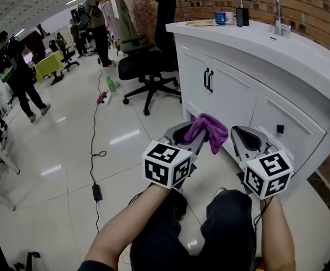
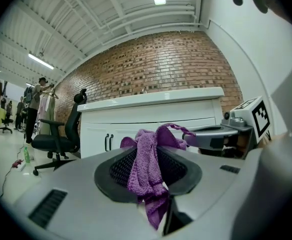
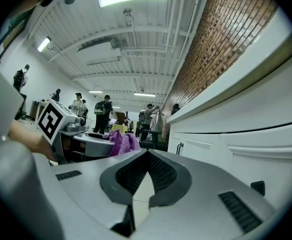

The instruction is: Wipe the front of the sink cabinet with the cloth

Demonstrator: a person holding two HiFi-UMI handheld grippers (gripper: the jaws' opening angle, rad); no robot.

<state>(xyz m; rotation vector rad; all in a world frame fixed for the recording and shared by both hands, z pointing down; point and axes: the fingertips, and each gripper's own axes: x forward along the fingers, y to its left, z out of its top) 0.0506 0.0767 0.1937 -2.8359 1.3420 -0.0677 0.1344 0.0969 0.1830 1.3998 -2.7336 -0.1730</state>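
Observation:
A purple cloth (image 1: pixel 209 130) hangs bunched from my left gripper (image 1: pixel 195 134), whose jaws are shut on it, a short way in front of the white sink cabinet (image 1: pixel 233 95). In the left gripper view the cloth (image 2: pixel 147 166) drapes down between the jaws, and the cabinet (image 2: pixel 151 128) stands beyond, apart from it. My right gripper (image 1: pixel 239 134) is beside the left one, shut with nothing in it, close to the cabinet's lower front. In the right gripper view the jaws (image 3: pixel 147 158) meet at the tips, with the cloth (image 3: pixel 121 141) to their left and the cabinet front (image 3: pixel 246 149) to their right.
A black office chair (image 1: pixel 148 66) stands left of the cabinet. A cable with a power brick (image 1: pixel 97 192) and a green bottle (image 1: pixel 111 84) lie on the glossy floor. On the countertop are a faucet (image 1: pixel 276 10) and a blue mug (image 1: pixel 221 17). Several people stand far back.

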